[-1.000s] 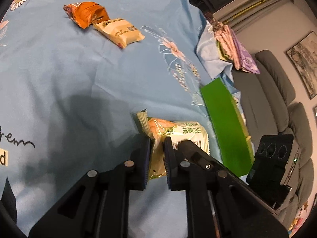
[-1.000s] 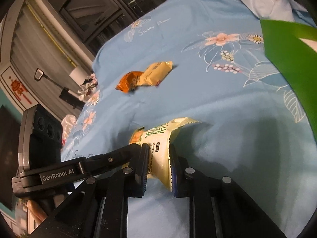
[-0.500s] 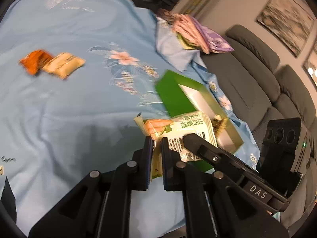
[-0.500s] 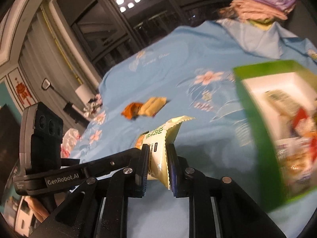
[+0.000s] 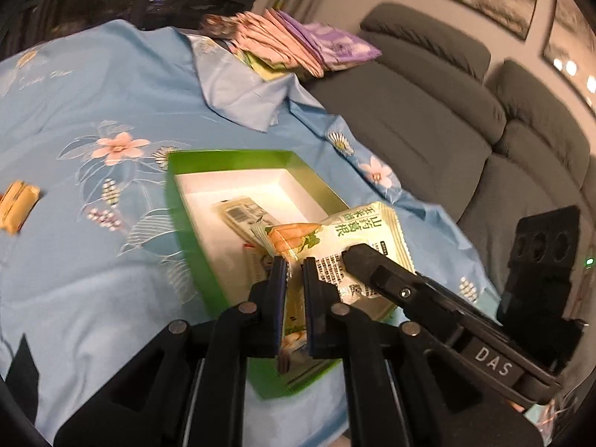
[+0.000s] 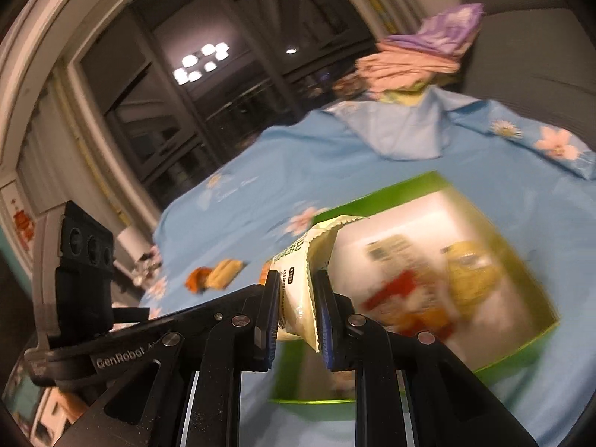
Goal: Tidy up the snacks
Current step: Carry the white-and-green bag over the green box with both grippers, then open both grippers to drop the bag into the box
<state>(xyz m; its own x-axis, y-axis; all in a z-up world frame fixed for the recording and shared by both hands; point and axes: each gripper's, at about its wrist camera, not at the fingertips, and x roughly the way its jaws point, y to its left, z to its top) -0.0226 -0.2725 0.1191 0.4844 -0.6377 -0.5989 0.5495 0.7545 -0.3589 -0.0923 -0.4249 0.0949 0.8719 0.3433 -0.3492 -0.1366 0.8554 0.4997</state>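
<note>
Both grippers are shut on one pale green-and-white snack packet, each on one end. My left gripper pinches its near end. My right gripper pinches the other end of the packet. The packet hangs in the air above the open green box with a white inside, which holds a few snack packets. In the blurred right wrist view the box shows red and yellow packets. A yellow packet and an orange packet lie on the blue cloth to the left.
The table carries a light blue flowered cloth. A stack of folded pink and purple cloths sits at the far edge. A grey sofa stands to the right. Dark windows are behind the table.
Both grippers have lifted the packet off the cloth and carried it to the right, from beside the green box to above its open inside. The loose packets stay where they were.
</note>
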